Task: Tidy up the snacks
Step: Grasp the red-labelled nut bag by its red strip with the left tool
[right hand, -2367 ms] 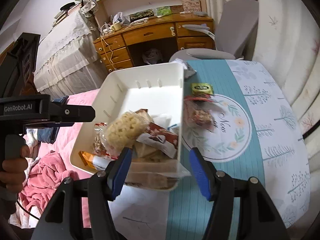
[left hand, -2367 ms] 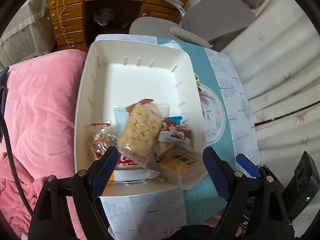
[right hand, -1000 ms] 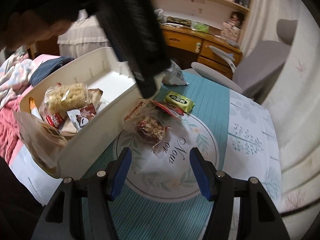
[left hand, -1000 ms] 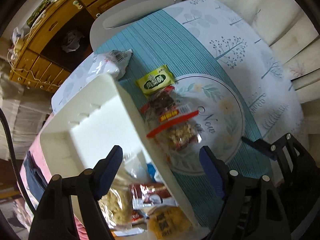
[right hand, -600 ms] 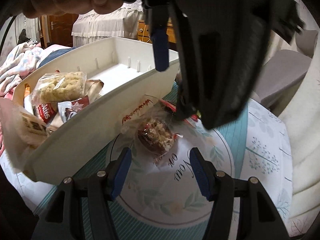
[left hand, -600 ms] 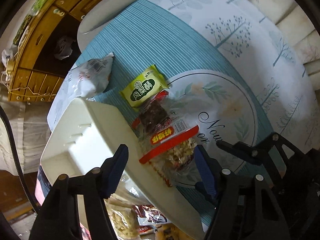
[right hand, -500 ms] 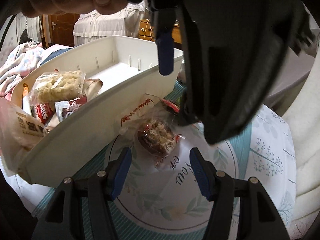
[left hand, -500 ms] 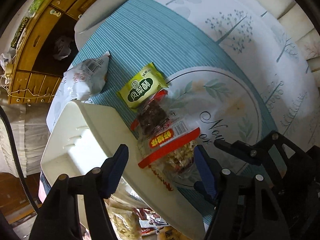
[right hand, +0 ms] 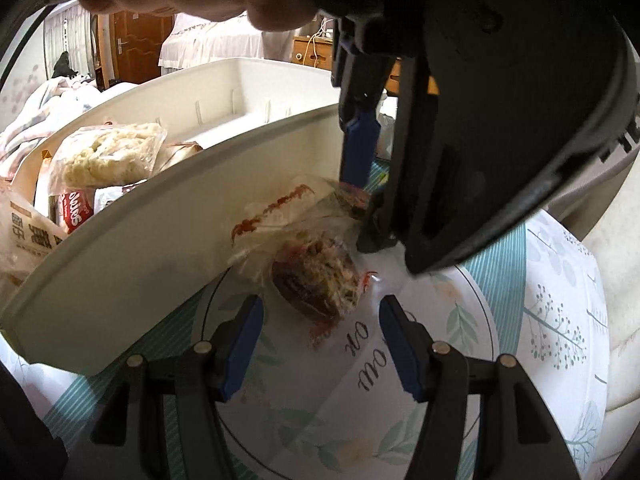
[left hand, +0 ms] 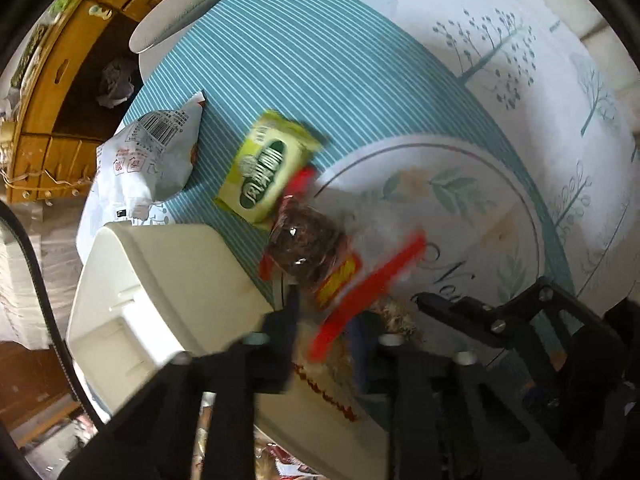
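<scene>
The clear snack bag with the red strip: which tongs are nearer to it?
Left. The left tongs straddle the clear snack bag from above, apparently closing; the right tongs sit open just short of it.

snack bags [right hand: 316, 276] on tablecloth [right hand: 552, 320] just beside bin [right hand: 160, 248]

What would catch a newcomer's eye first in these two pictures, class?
Probably the left claw closing on the clear red-trimmed snack bag beside the white bin, on the teal patterned tablecloth. Next, the green packet lying just beyond that bag. The right claw is open, near the bag.
</scene>
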The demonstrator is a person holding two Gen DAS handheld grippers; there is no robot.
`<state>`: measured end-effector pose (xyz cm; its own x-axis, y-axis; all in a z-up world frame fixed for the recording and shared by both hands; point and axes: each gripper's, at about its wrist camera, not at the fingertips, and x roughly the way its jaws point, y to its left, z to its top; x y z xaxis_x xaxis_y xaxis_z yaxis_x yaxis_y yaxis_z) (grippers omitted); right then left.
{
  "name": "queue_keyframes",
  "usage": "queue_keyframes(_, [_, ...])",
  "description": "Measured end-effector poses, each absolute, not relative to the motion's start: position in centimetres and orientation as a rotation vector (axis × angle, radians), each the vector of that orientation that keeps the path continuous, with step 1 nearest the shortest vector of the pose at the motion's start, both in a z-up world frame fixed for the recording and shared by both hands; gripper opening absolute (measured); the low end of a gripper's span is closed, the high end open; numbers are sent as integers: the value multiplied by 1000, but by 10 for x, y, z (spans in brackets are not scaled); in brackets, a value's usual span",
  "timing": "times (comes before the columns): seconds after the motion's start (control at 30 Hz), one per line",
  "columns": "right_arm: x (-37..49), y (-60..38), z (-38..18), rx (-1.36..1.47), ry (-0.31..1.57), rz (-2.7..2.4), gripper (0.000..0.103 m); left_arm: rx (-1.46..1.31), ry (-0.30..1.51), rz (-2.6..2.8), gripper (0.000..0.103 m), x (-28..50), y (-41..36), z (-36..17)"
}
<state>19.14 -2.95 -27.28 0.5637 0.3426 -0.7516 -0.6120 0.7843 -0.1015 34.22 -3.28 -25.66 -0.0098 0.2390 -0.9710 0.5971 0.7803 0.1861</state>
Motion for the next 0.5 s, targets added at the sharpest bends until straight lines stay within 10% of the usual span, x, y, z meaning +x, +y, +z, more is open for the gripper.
queue_keyframes(0.5, [210,-13,-276,-389,791,581,61,204,1608,-359,2,367,16,-224])
